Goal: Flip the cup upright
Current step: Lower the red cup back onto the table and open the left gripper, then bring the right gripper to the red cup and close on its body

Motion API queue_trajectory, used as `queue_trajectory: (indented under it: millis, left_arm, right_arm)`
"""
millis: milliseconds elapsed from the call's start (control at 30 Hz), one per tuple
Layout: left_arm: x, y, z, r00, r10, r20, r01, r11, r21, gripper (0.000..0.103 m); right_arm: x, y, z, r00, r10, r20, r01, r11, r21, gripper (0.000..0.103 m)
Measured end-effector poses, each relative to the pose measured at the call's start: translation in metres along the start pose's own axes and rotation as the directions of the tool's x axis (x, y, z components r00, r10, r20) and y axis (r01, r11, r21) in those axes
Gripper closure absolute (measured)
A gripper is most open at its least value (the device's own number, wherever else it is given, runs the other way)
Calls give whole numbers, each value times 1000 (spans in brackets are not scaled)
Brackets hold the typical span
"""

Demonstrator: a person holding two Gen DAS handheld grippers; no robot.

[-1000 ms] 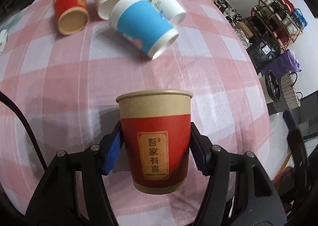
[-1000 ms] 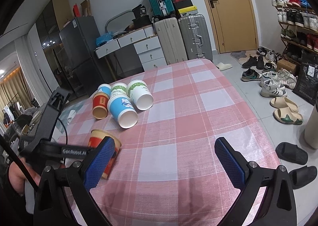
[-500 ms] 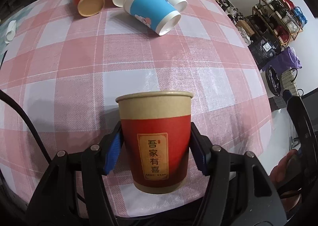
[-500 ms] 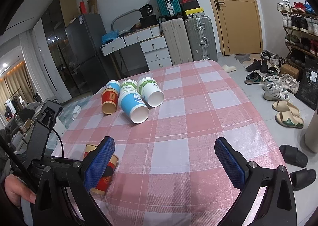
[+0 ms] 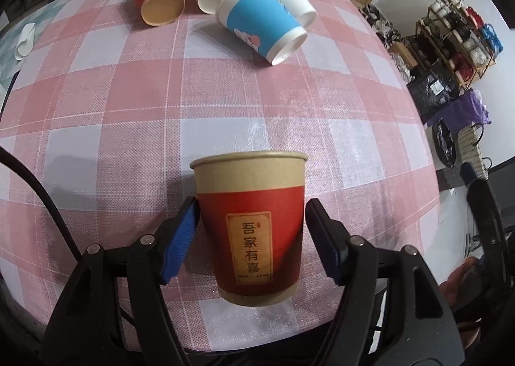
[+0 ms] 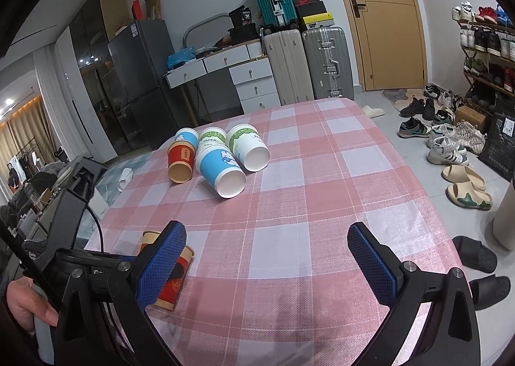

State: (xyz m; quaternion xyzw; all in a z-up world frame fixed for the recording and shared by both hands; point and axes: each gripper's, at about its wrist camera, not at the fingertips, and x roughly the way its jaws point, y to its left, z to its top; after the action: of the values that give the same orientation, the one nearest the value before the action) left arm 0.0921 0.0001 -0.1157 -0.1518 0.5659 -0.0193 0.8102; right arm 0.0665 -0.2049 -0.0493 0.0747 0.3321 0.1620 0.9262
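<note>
Checked desk [image 5: 128, 127]: red cup [image 5: 251, 224] upright near front edge, between left gripper [image 5: 251, 234] fingers, gap each side, apparently released. Right gripper [image 6: 267, 259] spread, empty. Five cups [image 6: 222, 169] lying at rear.

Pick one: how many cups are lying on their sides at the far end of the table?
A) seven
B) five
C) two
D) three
B. Five tipped cups cluster there: a red cup, a blue cup behind it, a big blue cup and two green-and-white cups.
</note>
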Motion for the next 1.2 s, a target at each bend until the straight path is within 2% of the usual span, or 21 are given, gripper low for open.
queue_trajectory:
  millis: [67, 267, 500, 667, 767, 833, 967, 1200]
  left_arm:
    - [-7, 2, 0, 1000, -17, 23, 17, 1000, -18, 28]
    - [-47, 0, -1, 988, 5, 156, -5, 1000, 1, 26]
    - [-88, 4, -11, 958, 58, 282, -65, 998, 16, 22]
    - [-109, 21, -27, 931, 72, 358, -65, 997, -31, 15]
    - [-118, 30, -38, 916, 91, 390, -77, 996, -50, 2]
    - [-122, 35, -45, 908, 114, 403, -104, 993, -46, 1]
    - [-124, 47, -54, 909, 137, 394, -124, 991, -59, 1]
    - [-126, 61, -61, 906, 162, 391, -137, 986, -91, 1]
  right_arm:
    - [0, 1, 0, 1000, 5, -4, -5, 1000, 0, 1]
    - [-1, 8, -1, 1000, 19, -18, -19, 1000, -5, 1]
    - [0, 26, 3, 997, 68, -47, -69, 997, -26, 1]
    - [-1, 39, 6, 994, 92, -55, -94, 995, -45, 1]
    - [3, 46, 6, 990, 114, -87, -119, 992, -46, 1]
    - [9, 50, 6, 984, 136, -118, -141, 989, -34, 1]
    - [31, 53, 7, 957, 180, -226, -178, 984, 27, 1]
    - [83, 62, 4, 878, 230, -420, -196, 973, 123, 1]
